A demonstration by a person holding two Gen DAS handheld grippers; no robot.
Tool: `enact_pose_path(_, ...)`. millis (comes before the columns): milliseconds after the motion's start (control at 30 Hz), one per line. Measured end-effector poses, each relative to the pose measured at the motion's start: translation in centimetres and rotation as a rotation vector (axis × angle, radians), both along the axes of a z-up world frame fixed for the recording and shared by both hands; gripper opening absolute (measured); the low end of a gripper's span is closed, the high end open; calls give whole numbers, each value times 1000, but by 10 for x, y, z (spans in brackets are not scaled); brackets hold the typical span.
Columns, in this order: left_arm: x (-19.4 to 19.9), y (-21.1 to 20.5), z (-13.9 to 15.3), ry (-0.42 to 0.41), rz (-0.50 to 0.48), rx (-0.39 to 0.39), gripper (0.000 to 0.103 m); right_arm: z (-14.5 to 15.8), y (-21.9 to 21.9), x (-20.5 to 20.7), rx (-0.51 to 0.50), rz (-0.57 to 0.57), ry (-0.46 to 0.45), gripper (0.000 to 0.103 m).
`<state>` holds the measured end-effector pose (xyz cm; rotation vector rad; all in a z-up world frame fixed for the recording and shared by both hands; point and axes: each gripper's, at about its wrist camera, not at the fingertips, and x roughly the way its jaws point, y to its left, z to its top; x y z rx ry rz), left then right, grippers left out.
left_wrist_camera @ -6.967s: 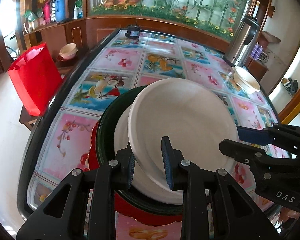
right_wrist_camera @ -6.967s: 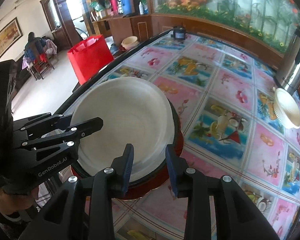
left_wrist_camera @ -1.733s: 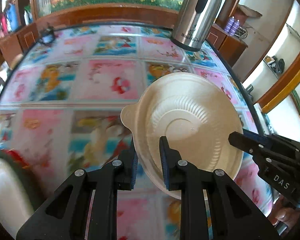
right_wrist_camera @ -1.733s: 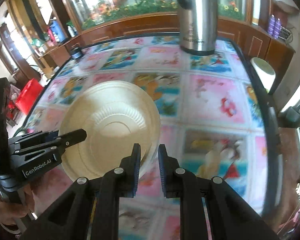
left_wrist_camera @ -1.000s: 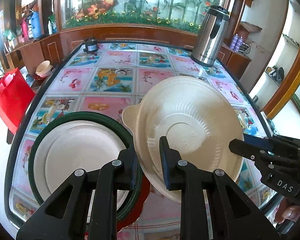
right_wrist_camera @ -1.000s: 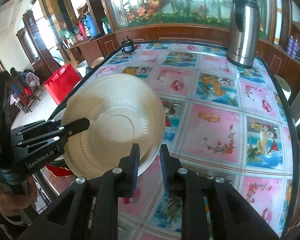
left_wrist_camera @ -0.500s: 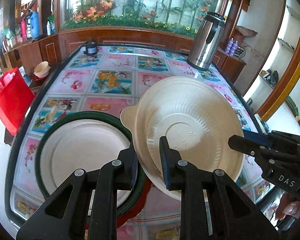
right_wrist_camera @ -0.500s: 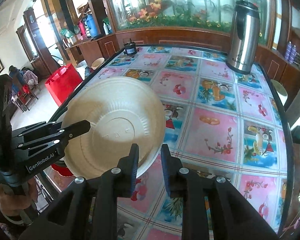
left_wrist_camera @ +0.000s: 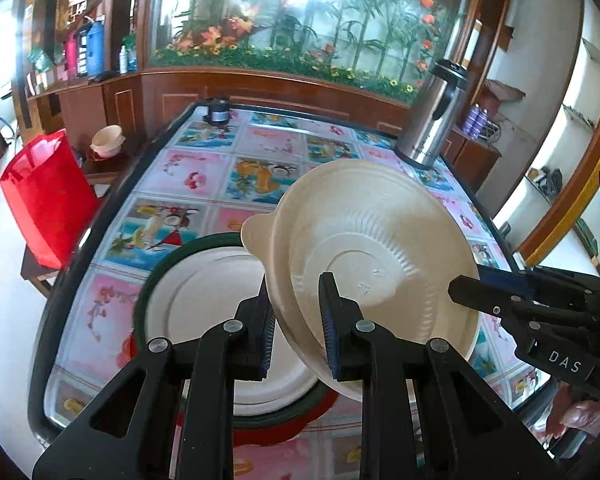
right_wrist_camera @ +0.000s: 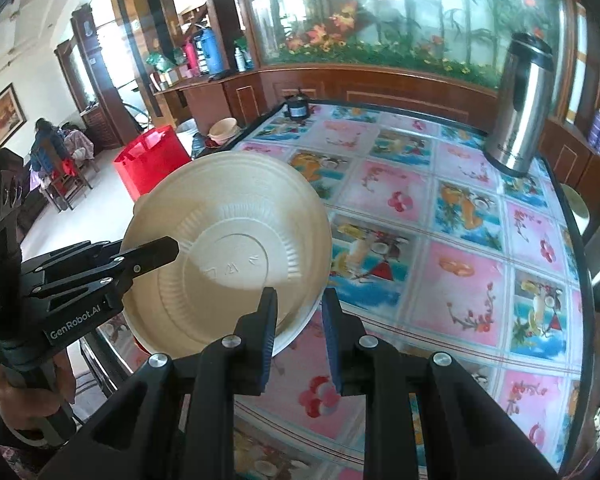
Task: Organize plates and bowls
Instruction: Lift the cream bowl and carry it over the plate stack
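Both claws pinch one cream bowl by its rim: the left gripper at its 7 o'clock edge, the right gripper at 5 o'clock. The bowl, apparently light, thin and easily crushed, hangs tilted above the stacked plates on the table.

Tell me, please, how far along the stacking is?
Done: a white plate lies in the green dish. In hand: both grippers, left and right, pinch the bowl's rim above the table. Left: setting it on the stack.
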<state>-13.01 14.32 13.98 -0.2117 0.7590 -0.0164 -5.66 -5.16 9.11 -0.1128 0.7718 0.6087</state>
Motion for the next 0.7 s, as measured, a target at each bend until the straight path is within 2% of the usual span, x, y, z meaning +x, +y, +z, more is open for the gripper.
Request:
enact_pose_path(467,-11,47,-21,46,88,-5,20,-13,52,6,-23,90,38,24)
enact_pose_path(533,-12,52,-26,55,95,-5,20,-18,60,7,-29,102,51,28)
enact_pose_path(700,-9,63,-43,96,109,-7,20,-29,74,12,-42,123,81,29)
